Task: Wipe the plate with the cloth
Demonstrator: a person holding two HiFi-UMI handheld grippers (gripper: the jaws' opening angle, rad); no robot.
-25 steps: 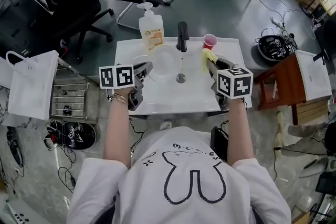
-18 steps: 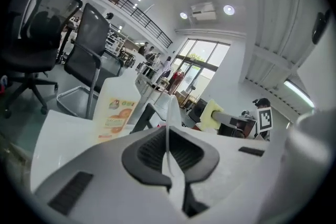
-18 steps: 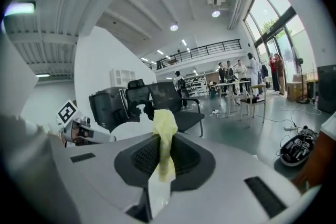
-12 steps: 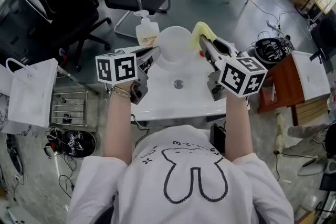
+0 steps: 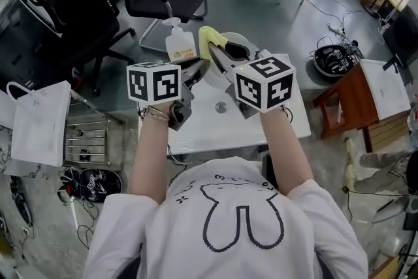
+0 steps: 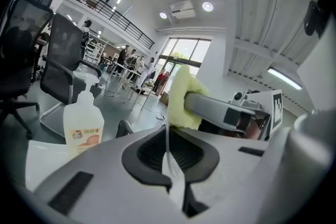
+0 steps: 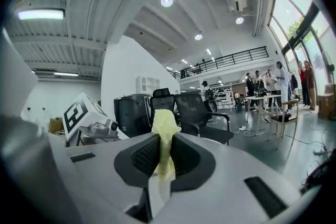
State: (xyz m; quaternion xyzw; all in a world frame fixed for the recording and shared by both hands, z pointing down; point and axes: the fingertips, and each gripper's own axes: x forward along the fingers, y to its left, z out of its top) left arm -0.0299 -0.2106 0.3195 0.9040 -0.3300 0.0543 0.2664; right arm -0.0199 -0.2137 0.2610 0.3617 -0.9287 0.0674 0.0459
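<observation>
Now, one plate (image 6: 173, 180), one cloth (image 7: 164, 119) — each gripped.

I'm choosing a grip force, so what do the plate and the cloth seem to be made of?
The plate looks like clear glass or hard plastic, glossy: pinched in the left gripper, its edge shows as a thin, pale, see-through sliver. The cloth looks like soft fabric, perhaps microfibre, matt yellow: it bunches and folds in the right gripper.
</observation>
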